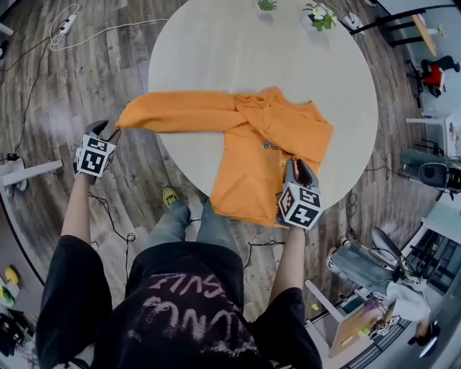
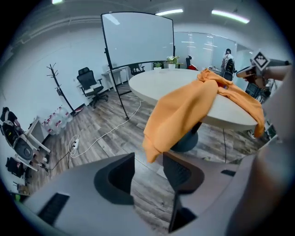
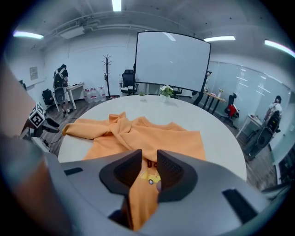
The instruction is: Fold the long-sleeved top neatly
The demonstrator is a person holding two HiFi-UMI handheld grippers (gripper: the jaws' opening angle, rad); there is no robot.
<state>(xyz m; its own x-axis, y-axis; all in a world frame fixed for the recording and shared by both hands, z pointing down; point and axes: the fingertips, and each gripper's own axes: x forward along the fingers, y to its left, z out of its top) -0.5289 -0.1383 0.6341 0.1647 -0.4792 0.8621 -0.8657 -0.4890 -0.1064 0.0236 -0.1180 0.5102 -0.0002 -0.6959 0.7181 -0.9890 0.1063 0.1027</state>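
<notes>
1. Orange long-sleeved top [image 1: 266, 151] lies at the 6 o'clock part of the round table [image 1: 216, 58], hem over the rim. One sleeve [image 1: 180, 115] runs to 9 o'clock, and its cuff [image 2: 154, 147] hangs off the edge.
2. Left gripper [image 1: 108, 130]: jaws wide and empty, cuff just past the tips. Probably lining up to grab it and fold the sleeve in.
3. Right gripper [image 1: 299, 164] at the top's 4 o'clock side: jaws part-open, fabric loose between them, not pinched.

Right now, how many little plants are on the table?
2. Both stand at the far edge of the table: a small green plant and, beside it, a bigger flowering plant. None looks hidden.
</notes>
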